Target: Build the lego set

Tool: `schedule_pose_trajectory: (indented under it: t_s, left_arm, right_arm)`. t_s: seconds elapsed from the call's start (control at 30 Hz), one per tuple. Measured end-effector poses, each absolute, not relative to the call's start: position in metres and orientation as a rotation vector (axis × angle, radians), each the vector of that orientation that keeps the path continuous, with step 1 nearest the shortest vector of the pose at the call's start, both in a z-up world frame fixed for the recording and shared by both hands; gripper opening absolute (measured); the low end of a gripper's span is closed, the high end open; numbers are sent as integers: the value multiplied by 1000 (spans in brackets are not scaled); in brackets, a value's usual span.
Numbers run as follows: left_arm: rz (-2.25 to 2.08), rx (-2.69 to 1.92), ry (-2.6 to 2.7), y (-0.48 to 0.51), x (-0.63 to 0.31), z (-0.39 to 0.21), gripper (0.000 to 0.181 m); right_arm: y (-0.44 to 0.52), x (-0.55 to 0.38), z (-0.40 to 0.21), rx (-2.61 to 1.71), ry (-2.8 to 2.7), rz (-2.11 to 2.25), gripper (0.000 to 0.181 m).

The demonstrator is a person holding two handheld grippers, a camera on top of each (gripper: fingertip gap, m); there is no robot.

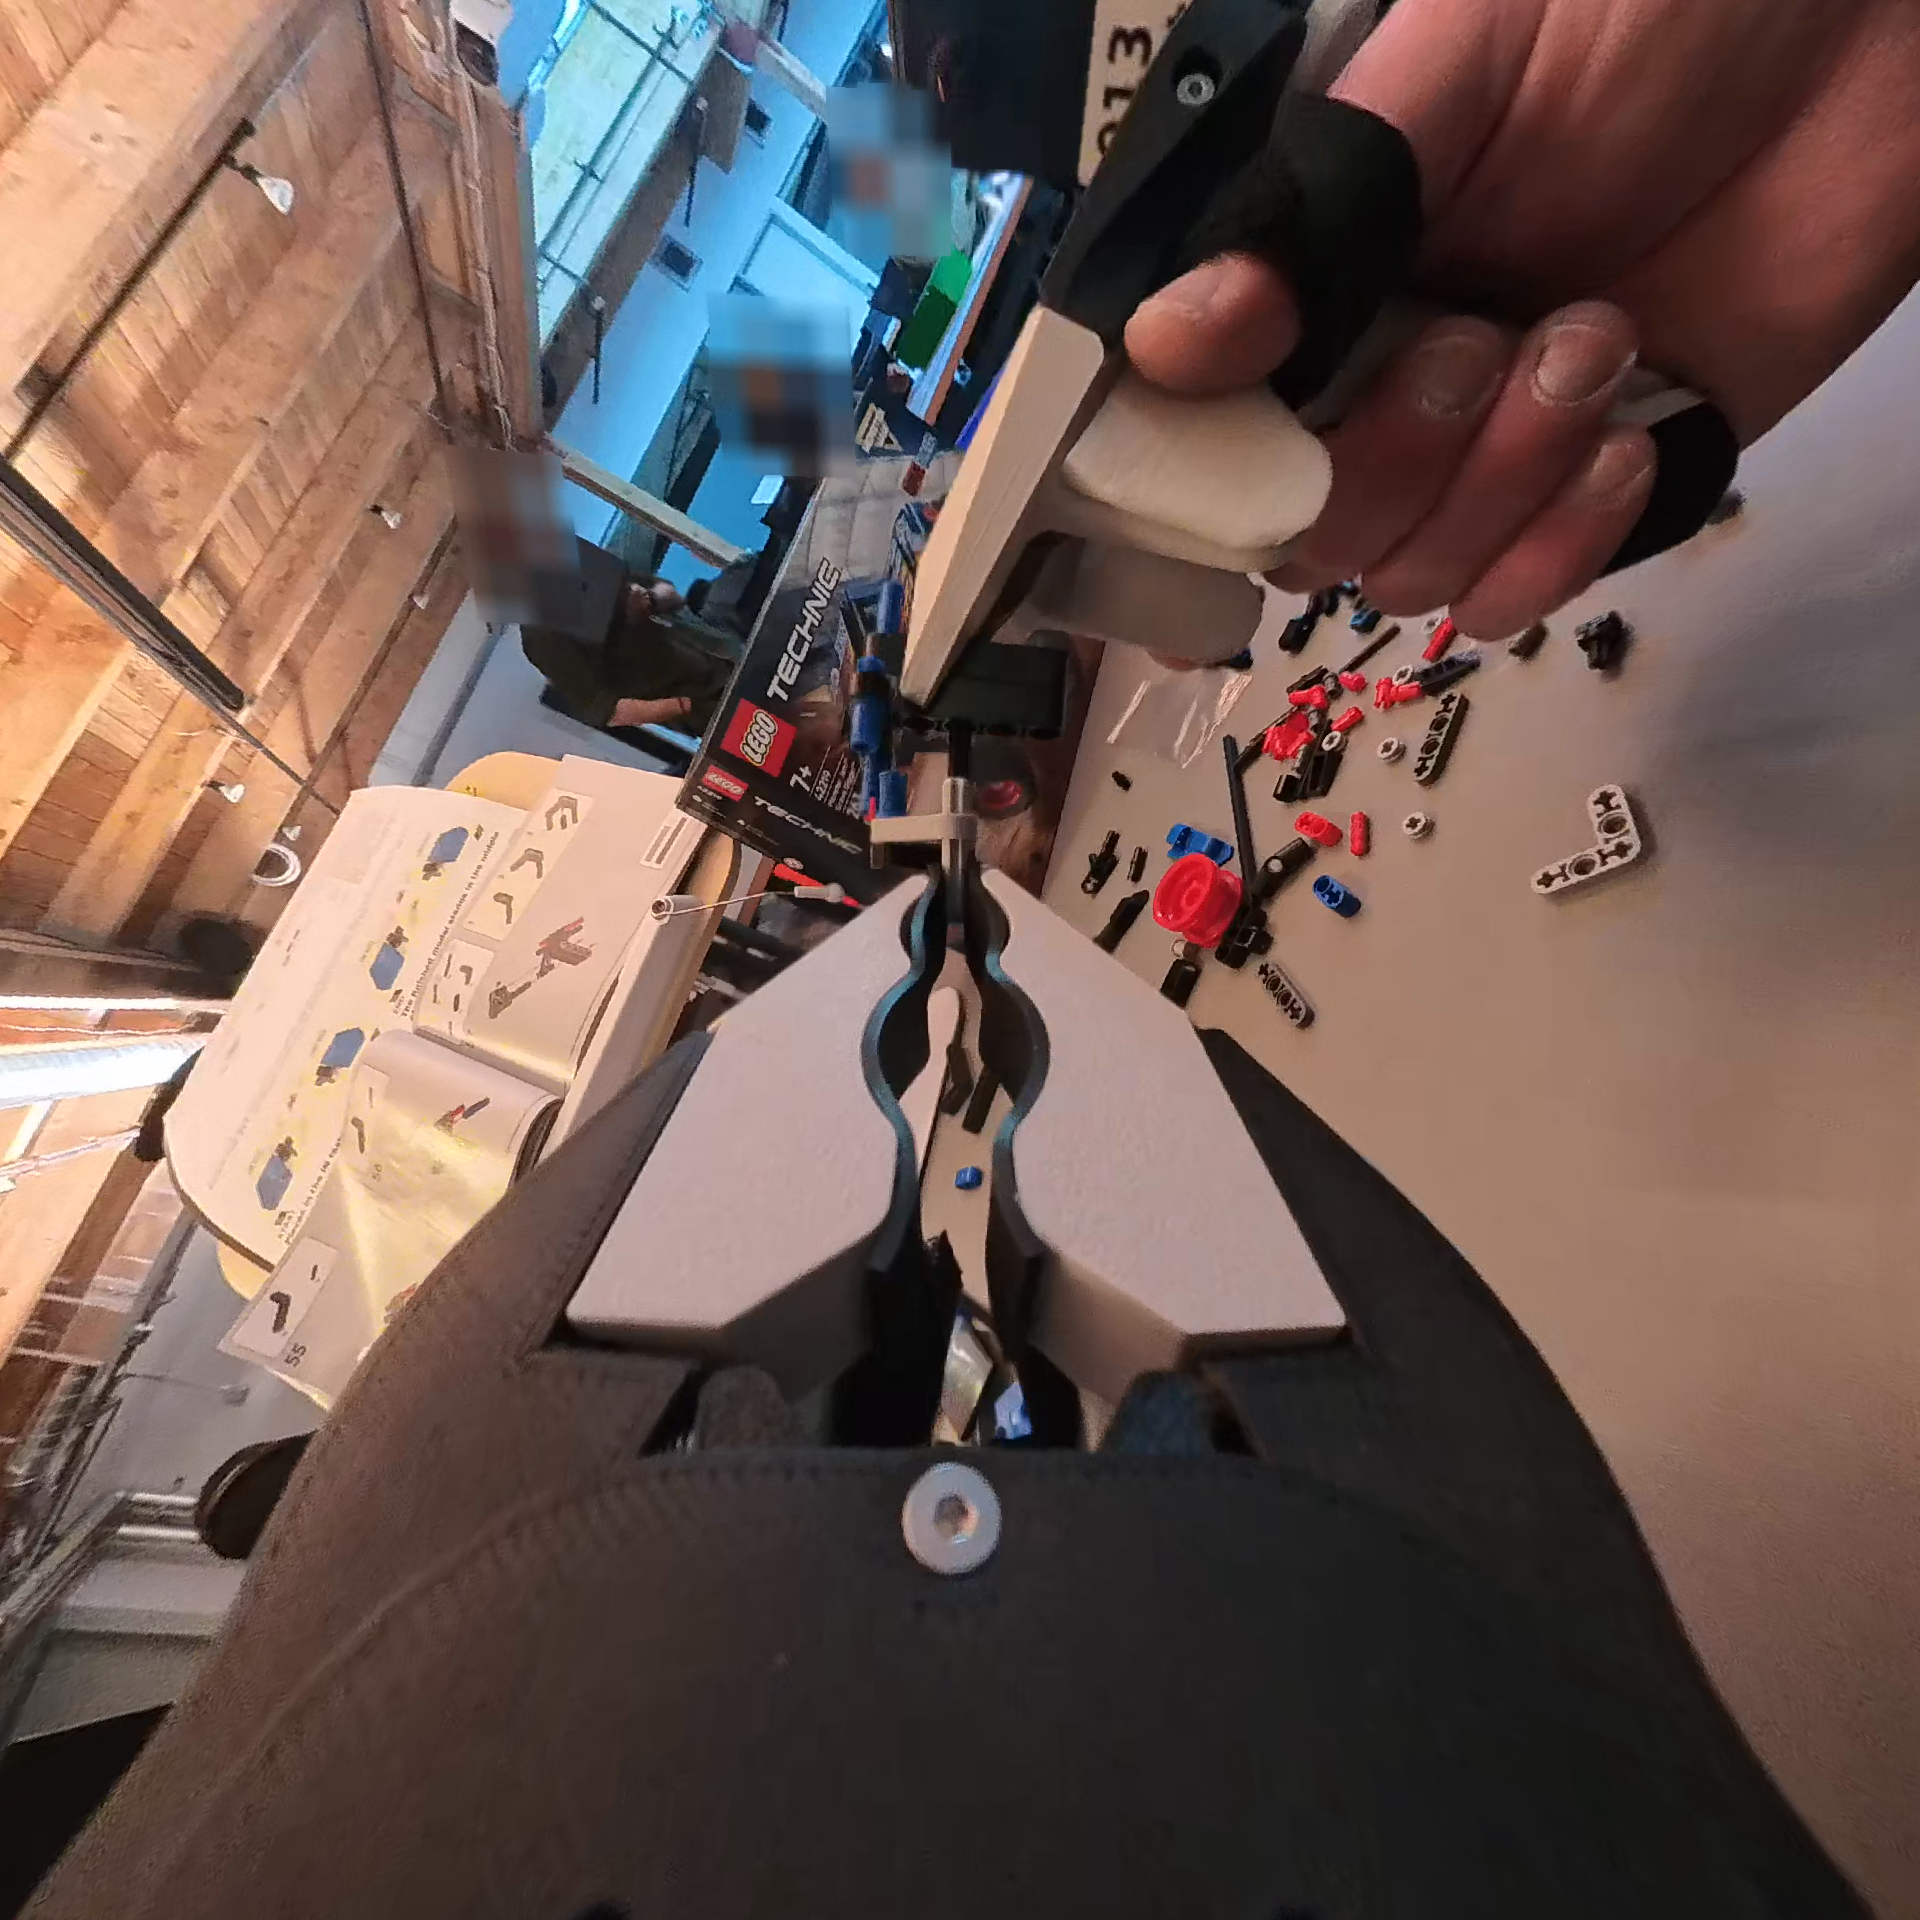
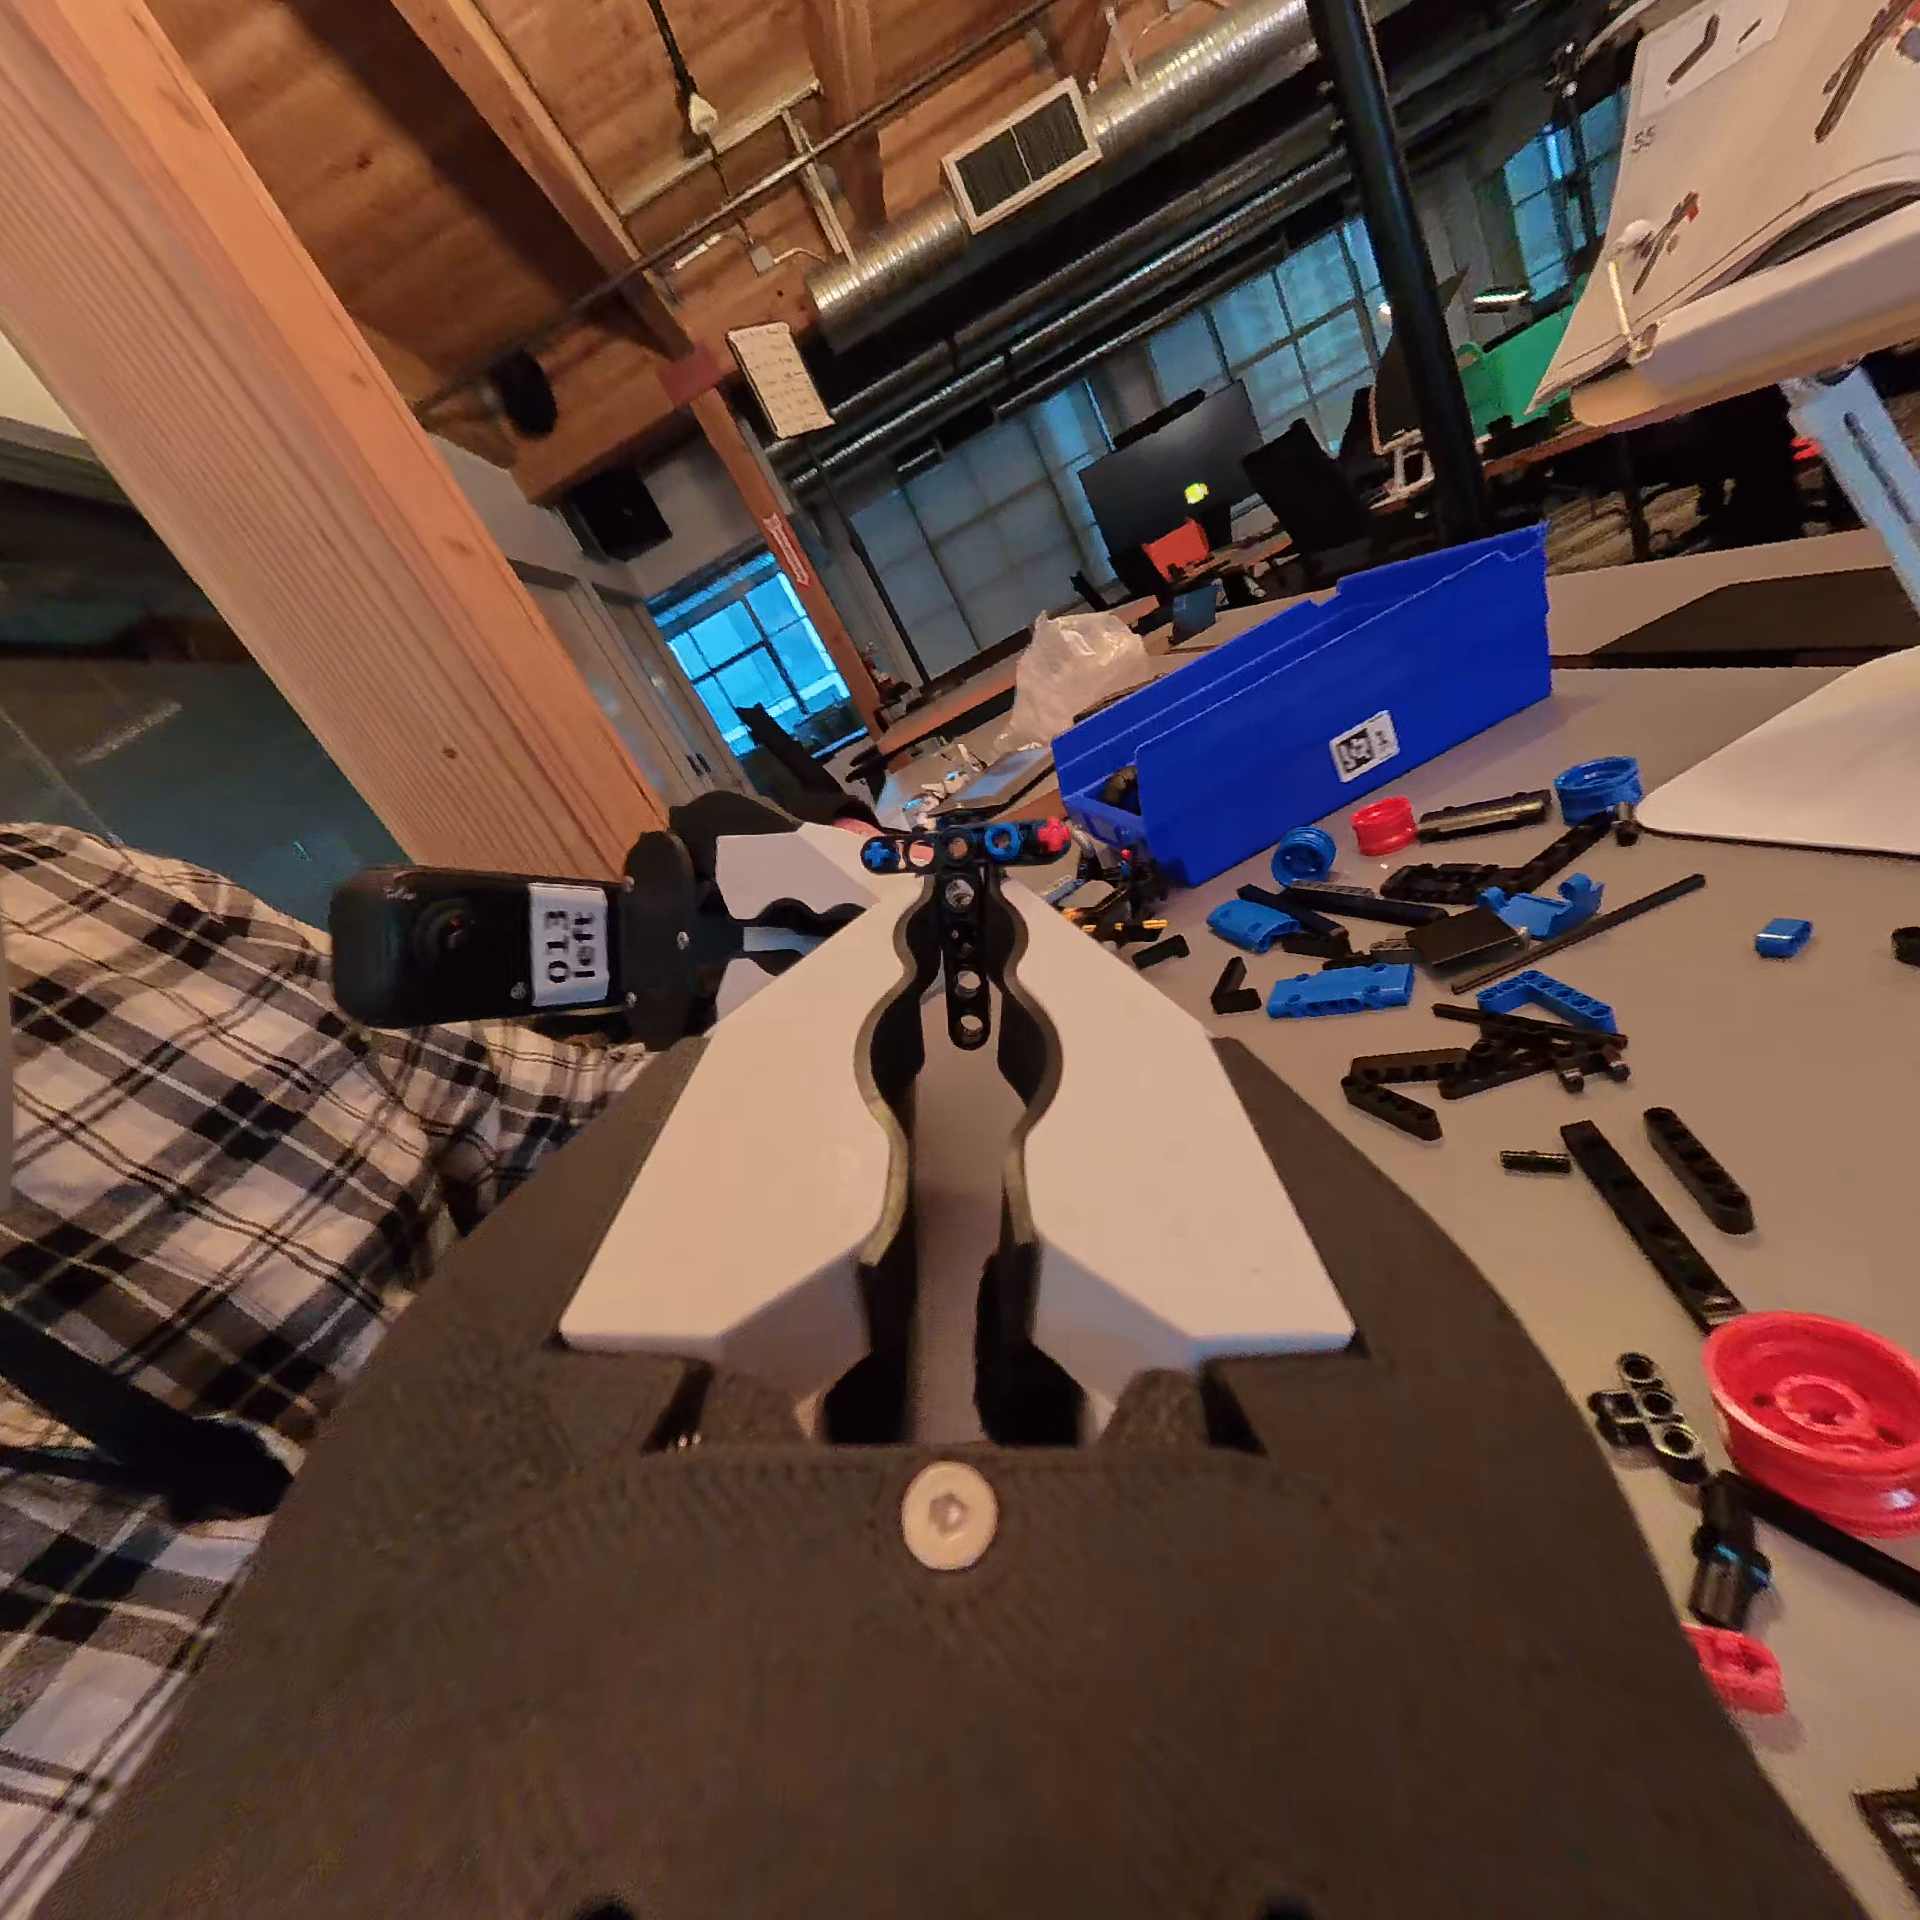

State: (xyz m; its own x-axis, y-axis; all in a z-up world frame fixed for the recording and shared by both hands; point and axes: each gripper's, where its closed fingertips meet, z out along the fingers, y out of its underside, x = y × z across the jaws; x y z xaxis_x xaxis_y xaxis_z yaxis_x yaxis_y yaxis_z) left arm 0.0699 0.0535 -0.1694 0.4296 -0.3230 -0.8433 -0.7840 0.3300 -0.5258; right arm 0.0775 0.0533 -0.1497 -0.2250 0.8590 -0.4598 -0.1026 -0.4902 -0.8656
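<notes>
My right gripper [image 2: 961, 894] is shut on a black T-shaped beam assembly [image 2: 964, 987] with blue pins and a red pin along its crossbar, and holds it above the table. In the left wrist view this gripper [image 1: 935, 686] comes in from the upper right in a person's hand, with the assembly [image 1: 997, 691] at its tips. My left gripper [image 1: 951, 883] is shut on a small grey piece [image 1: 925, 828] whose end points up at the assembly and touches or nearly touches it. The left gripper also shows in the right wrist view [image 2: 821, 883], left of the assembly.
Loose black, blue and red parts lie on the grey table [image 2: 1351, 1195], among them a red wheel [image 2: 1818, 1418], a smaller red wheel [image 1: 1195, 899] and a white L-beam [image 1: 1590, 842]. A blue bin [image 2: 1299, 727], the set's box [image 1: 790, 707] and an open instruction booklet [image 1: 416, 987] stand beyond.
</notes>
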Motion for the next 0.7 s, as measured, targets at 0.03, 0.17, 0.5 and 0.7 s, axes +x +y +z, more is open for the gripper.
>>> schedule_pose_trajectory:
  t_s: [0.03, 0.17, 0.5, 0.7]
  left_arm:
    - [428, -1259, 1152, 55, 69, -170, 0]
    - [480, -1256, 1173, 58, 71, -172, 0]
    - [398, -1238, 1136, 52, 70, -168, 0]
    - [364, -1228, 1147, 50, 69, -167, 0]
  right_arm:
    - [54, 77, -151, -1342, -956, 1762, 5]
    - [55, 72, -157, -1350, -1026, 1595, 5]
    - [50, 71, -154, -1305, -1069, 1527, 6]
    - [48, 72, -155, -1296, -1097, 1503, 6]
